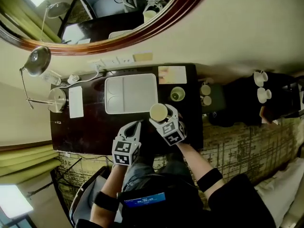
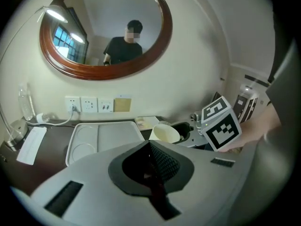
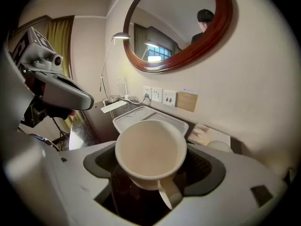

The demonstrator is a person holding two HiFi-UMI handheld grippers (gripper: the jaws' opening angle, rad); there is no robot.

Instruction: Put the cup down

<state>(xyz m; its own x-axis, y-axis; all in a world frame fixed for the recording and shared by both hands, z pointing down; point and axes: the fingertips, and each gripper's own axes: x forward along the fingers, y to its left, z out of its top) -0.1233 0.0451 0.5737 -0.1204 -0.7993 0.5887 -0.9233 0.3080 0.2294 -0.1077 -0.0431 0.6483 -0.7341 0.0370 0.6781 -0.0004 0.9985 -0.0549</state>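
Note:
A cream cup (image 3: 150, 150) with a handle sits upright between the jaws of my right gripper (image 3: 151, 166), which is shut on it. In the head view the cup (image 1: 158, 112) hangs over the dark table (image 1: 90, 132), just in front of the white tray (image 1: 131, 94). My left gripper (image 2: 151, 166) is shut with nothing in it. It hovers left of the right gripper (image 1: 166, 122), over the table's near edge. The left gripper view shows the cup (image 2: 164, 133) to the right of the tray (image 2: 106, 135).
A second cup on a dark saucer (image 1: 177, 94) stands right of the tray, with a paper card (image 1: 172, 74) behind it. A desk lamp (image 1: 40, 63), a white sheet (image 1: 76, 101) and wall sockets (image 1: 112, 61) are at the left. More cups (image 1: 260, 85) stand far right.

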